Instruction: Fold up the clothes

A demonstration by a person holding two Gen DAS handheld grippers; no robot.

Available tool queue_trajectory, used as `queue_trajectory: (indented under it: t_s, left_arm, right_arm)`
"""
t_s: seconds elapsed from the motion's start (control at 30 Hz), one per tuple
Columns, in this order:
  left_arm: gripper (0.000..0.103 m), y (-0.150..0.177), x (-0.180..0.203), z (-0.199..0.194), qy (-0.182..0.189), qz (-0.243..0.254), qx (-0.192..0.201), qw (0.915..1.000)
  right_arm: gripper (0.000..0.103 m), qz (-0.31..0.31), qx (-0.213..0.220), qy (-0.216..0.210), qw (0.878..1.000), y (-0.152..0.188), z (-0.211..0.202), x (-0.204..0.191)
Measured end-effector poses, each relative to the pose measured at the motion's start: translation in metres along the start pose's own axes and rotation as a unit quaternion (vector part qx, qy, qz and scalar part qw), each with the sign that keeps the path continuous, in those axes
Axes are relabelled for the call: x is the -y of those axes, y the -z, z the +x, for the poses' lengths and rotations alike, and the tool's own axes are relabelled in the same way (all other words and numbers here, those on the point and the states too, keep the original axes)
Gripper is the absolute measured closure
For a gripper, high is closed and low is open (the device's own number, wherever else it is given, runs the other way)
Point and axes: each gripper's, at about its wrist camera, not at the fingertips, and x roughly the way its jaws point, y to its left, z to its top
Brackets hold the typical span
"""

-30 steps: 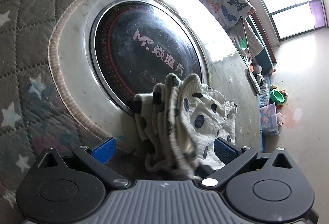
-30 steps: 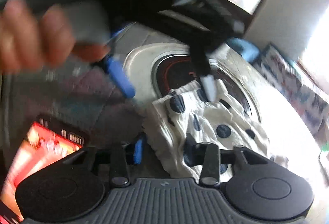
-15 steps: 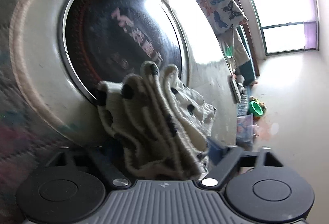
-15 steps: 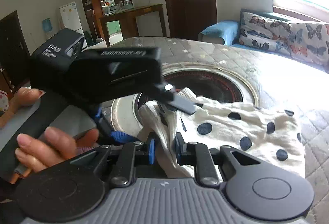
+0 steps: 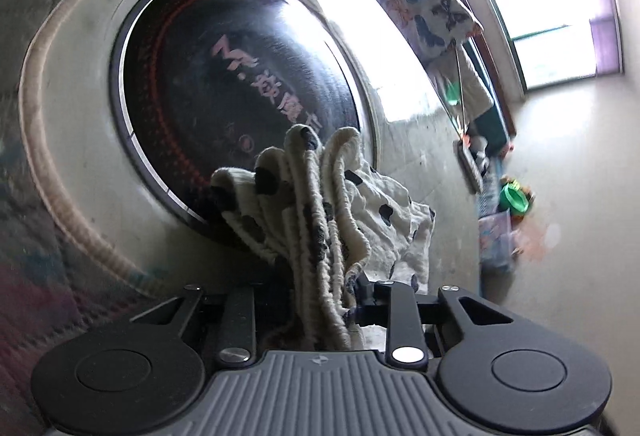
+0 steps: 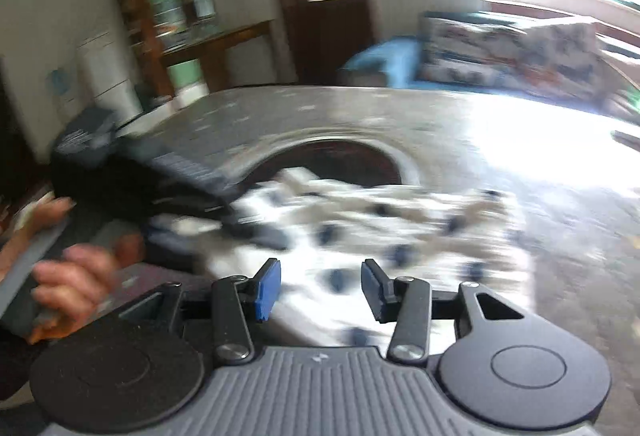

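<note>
Soft, ribbed dotted cloth garment [image 5: 320,212] against glossy black glass cooktop [image 5: 240,88] in quilted matt table cover [image 6: 560,236].

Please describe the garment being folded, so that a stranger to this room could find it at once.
Find the grey quilted table with a round black cooktop in its middle. At that circle's edge lies the garment, bunched in the left gripper. Only it is cream cloth with dark polka dots.
</note>
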Motion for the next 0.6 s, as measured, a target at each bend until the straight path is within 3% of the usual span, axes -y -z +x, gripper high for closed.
queue_trajectory:
  t_s: [0.2,0.3,0.53,0.57,0.6]
  left_arm:
    - [0.073,-0.001,0.023,0.0,-0.039,0.066,0.007,0.997]
    - [0.073,0.002,0.03,-0.002,-0.054,0.097,0.014,0.9937]
    - [0.073,0.008,0.041,0.004,-0.091,0.156,0.024,0.9832]
    - [0.073,0.01,0.043,0.006,-0.098,0.168,0.026,0.9806]
    - [0.073,0.01,0.044,0.007,-0.1,0.17,0.025,0.98]
  right_arm:
    - [0.058,0.097,0.004,0.077,0.992,-0.004,0.007,0.065]
    - [0.058,0.142,-0.008,0.094,0.985,-0.002,0.025,0.09]
    - [0.057,0.167,-0.014,0.117,0.979,0.017,0.043,0.097]
    - [0.058,0.164,-0.014,0.12,0.979,0.019,0.042,0.094]
    - [0.069,0.162,-0.014,0.123,0.979,0.02,0.041,0.091]
